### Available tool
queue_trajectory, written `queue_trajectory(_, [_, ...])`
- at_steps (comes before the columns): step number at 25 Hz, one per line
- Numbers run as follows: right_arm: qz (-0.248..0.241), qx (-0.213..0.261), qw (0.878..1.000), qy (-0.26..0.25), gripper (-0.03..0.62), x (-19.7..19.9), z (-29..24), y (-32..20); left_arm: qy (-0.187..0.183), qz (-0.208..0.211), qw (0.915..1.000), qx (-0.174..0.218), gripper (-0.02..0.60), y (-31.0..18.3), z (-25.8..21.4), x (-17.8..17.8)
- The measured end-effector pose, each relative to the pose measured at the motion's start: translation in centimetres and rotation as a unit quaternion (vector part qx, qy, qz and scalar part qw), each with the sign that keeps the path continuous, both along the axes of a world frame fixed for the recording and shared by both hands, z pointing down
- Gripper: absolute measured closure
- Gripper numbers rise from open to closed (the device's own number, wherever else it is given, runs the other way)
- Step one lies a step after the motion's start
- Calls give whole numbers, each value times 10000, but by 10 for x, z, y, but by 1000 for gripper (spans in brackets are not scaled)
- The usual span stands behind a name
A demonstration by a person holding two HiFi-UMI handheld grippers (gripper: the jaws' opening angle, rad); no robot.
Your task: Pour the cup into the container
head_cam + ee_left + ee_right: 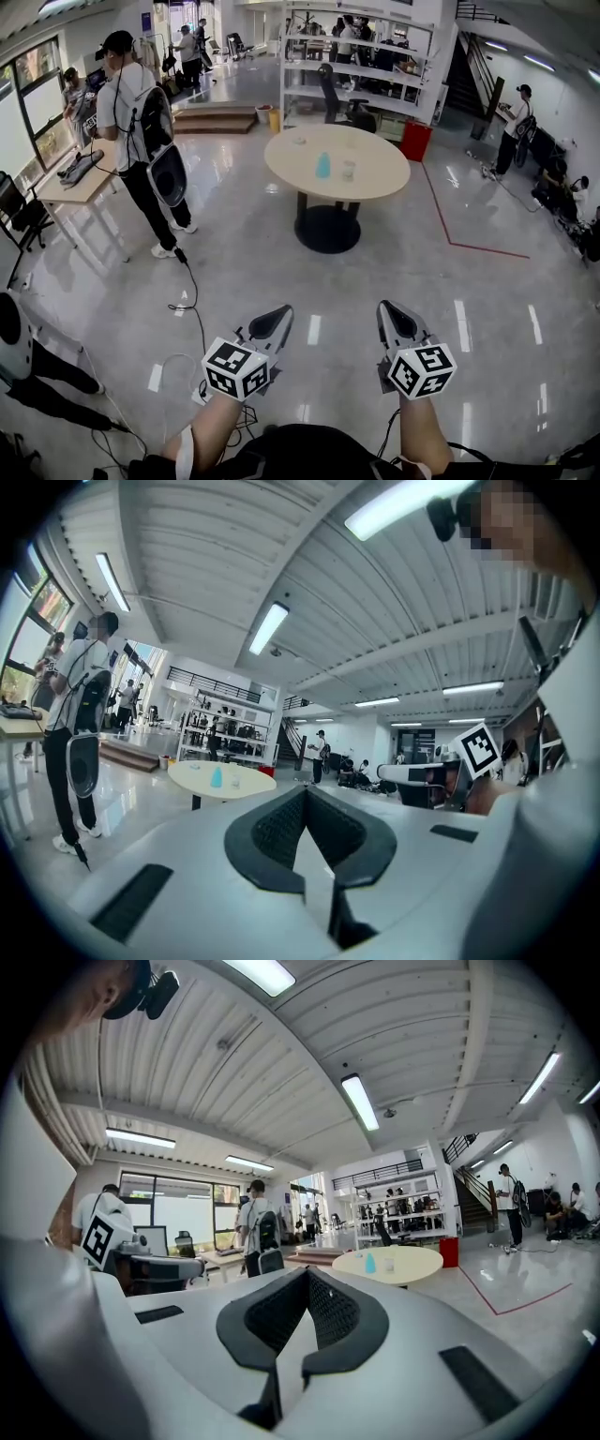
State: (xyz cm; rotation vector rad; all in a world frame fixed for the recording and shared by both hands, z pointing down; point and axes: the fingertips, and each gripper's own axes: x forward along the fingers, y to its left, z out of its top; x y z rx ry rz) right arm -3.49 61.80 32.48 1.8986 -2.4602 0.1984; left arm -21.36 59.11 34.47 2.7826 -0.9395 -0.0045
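A round beige table (375, 164) stands far ahead across the shiny floor. On it are a light blue container (322, 166) and a small clear cup (348, 171) side by side; both are too small to make out in detail. My left gripper (282, 312) and right gripper (385, 309) are held out level over the floor, well short of the table, both shut and empty. The left gripper view shows the jaws (305, 793) meeting at the tip, the blue container (217, 777) beyond. In the right gripper view the jaws (307, 1273) are likewise together, with the blue container (369, 1263) far off.
A person with a backpack (141, 131) stands at a desk (80, 178) on the left. A black cable (187, 291) trails over the floor toward me. White shelving (356, 66), a red bin (415, 141) and other people lie beyond the table. Red floor tape (469, 246) runs on the right.
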Motion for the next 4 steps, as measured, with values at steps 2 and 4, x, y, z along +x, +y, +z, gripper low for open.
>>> queue_trajectory(2, [8,-45,10000,11,589,-1,3,3,14,-23,10000,-49,589,2,2,-2])
queue_trajectory(4, [17,-106,9999,10,589,-1,7,7,32,-26,9999,-121,589,6,5,-3])
